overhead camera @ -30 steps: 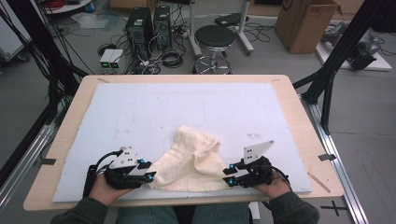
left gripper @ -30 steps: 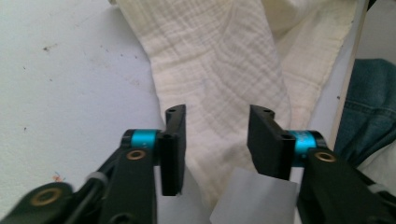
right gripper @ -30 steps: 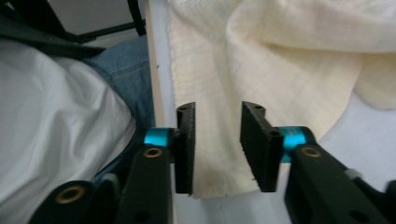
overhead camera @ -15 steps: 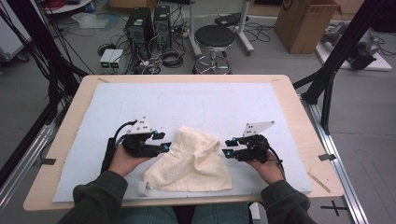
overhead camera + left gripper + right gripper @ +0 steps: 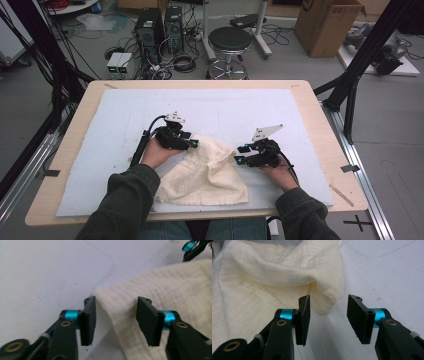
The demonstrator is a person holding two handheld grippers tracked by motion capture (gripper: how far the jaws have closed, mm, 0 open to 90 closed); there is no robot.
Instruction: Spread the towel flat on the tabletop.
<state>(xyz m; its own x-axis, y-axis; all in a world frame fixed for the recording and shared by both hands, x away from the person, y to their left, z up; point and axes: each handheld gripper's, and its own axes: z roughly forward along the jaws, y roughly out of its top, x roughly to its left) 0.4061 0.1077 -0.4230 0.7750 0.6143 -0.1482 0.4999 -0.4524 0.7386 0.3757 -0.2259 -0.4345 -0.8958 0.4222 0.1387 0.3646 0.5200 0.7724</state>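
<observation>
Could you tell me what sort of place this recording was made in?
Probably a robotics lab or workshop: a wooden table with a white mat, computer towers and tangled cables on the floor behind it, plus a stool and a cardboard box.

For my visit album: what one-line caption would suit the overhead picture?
Two hand-held claws, left claw and right claw, open at the far corners of a cream cloth on a white mat.

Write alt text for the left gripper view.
The left gripper has its two black jaws apart around the folded edge of a cream cloth, which lies on a white mat. The other gripper's blue-tipped end shows at the top right corner.
</observation>
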